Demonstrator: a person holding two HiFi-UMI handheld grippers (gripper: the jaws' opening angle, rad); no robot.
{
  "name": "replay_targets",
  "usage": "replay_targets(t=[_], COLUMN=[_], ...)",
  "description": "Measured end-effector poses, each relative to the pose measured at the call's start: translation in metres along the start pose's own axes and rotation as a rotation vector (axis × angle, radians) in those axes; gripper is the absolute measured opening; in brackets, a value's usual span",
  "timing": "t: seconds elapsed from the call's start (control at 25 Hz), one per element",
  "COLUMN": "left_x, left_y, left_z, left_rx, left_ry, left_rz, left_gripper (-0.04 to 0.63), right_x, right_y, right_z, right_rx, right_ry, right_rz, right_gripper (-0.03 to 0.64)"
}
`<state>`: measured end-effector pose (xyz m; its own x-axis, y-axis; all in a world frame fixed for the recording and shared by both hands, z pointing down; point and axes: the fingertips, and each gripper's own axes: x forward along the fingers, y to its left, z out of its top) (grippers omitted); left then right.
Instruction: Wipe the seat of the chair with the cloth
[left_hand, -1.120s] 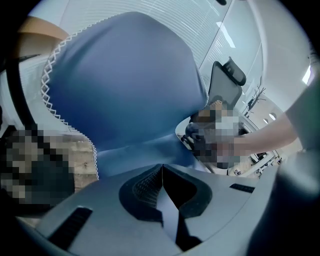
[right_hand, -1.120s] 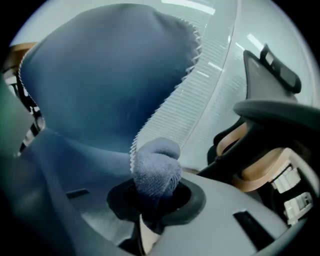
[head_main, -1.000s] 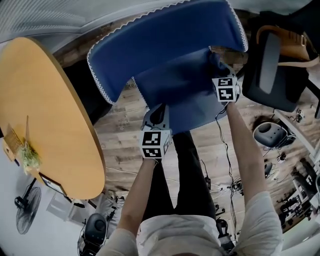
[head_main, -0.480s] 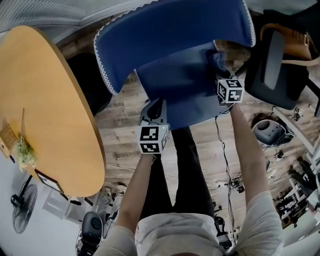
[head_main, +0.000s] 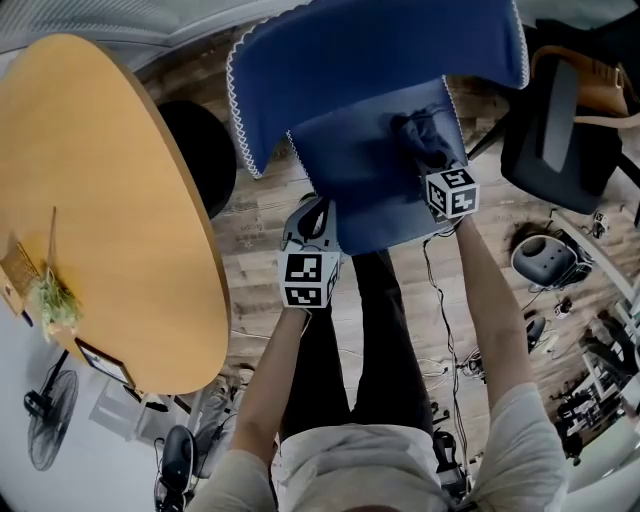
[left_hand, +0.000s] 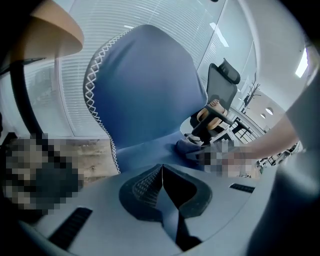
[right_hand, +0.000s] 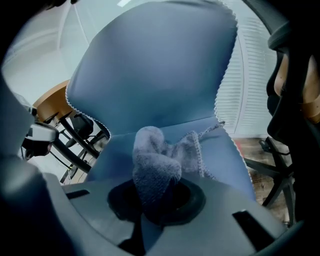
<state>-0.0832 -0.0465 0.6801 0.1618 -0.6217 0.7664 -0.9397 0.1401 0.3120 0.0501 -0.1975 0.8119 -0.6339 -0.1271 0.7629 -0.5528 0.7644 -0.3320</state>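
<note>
- While the cloth (right_hand: 155, 170) lies bunched on the right side of the chair seat (head_main: 350, 170), the right hand-held gripper (head_main: 437, 165) clamps it there.
- The left hand-held gripper (head_main: 312, 215), jaws pressed together on nothing, sits just beside the seat's front edge.

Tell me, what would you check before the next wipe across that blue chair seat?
1. The cloth is clamped in the right gripper: ok.
2. The cloth lies on the seat: ok.
3. The left gripper is shut, empty and off at the seat's front edge: ok.
4. The left gripper steadies the chair: cannot tell.
5. Dirt on the seat: cannot tell.
</note>
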Motion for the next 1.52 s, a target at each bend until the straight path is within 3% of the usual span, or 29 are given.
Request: replay_targets(t=[0.32, 0.84, 1.28, 1.52], left_x=[-0.015, -0.042, -0.065, -0.069], left_y=[0.008, 0.013, 0.012, 0.015], left_z=[-0.017, -0.055, -0.096, -0.112], left_rx=[0.009, 0.057, 0.08, 0.153], left_ry=[0.024, 0.072, 0.114, 0.15], left_rz=[-0.037, -0.103, -0.152, -0.168], left_gripper=[0.028, 0.028, 0.028, 0.028], right_x=[0.014, 0.034, 0.046, 0.047], right_y=[0.047, 0.135, 0.192, 0.213], right_z=[-0.011, -0.024, -0.035, -0.041], right_rx=[0.028, -0.038, 0.032, 0.012], right_ry=[-0.022, -0.005, -0.042, -0.021], right_rz=[0.008, 0.083, 0.089, 0.118], right_gripper=[0.051, 0.051, 0.051, 0.051])
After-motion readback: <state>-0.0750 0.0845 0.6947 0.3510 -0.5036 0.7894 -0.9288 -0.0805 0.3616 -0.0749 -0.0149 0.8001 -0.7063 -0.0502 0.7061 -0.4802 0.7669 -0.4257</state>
